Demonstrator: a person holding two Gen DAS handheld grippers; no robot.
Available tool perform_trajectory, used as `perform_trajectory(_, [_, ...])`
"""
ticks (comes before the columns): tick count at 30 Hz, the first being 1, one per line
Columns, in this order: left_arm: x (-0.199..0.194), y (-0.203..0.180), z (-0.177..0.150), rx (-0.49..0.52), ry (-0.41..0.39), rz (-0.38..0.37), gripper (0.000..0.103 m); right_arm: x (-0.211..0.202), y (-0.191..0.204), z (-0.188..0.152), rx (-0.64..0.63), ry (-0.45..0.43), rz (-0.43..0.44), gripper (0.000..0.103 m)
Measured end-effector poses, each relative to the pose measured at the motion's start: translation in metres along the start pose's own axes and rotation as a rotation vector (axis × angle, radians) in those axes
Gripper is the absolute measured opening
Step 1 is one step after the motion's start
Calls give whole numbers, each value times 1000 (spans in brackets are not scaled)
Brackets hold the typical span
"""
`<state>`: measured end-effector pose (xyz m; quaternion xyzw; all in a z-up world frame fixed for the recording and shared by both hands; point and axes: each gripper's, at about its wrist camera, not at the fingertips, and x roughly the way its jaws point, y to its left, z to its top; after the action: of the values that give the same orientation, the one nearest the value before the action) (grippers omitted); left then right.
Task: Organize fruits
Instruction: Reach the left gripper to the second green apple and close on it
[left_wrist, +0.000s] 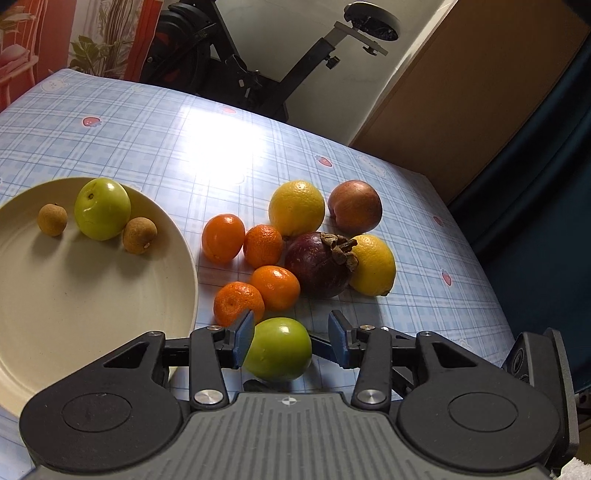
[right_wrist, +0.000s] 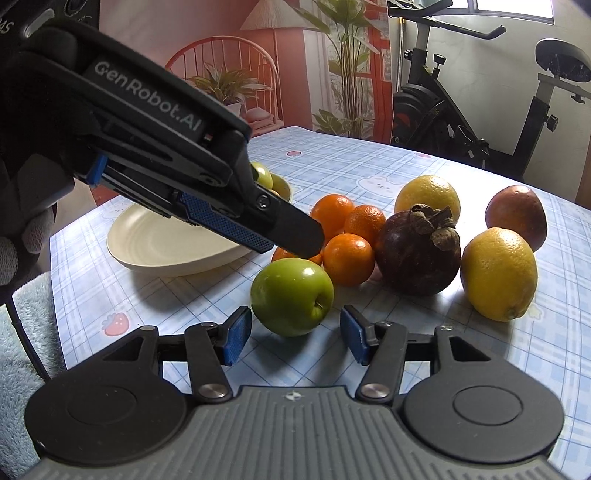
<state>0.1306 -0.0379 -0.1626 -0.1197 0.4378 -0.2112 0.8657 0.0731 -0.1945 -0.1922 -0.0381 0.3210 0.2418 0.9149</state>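
Observation:
A green apple (left_wrist: 277, 350) lies on the table between the fingers of my open left gripper (left_wrist: 291, 341); the left pad (left_wrist: 243, 338) is at its side, the right pad stands apart. In the right wrist view the same green apple (right_wrist: 291, 296) lies just ahead of my open, empty right gripper (right_wrist: 295, 338), and the left gripper (right_wrist: 258, 230) reaches over it from the left. A cream plate (left_wrist: 92, 295) holds another green apple (left_wrist: 102, 208) and two brown longans (left_wrist: 139, 235). Several oranges (left_wrist: 275, 287), two lemons (left_wrist: 373, 265), a mangosteen (left_wrist: 319, 269) and a reddish fruit (left_wrist: 354, 206) lie in a cluster.
The table (left_wrist: 166, 147) has a blue plaid cloth with strawberry prints. An exercise bike (left_wrist: 258, 74) stands behind the table's far edge. The table's right edge (left_wrist: 491, 280) drops off near the fruit. A light blue towel (right_wrist: 26, 332) lies at the left.

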Motion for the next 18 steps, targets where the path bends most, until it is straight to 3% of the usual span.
perform_trajectory(3, [4,-5,-1,33,0,18,47,-1,-2,0,2,-5,15,57])
perform_trajectory(18, [14,-1,-2,-2,25,40,37,-2,-5,-1,28,-16,28,51])
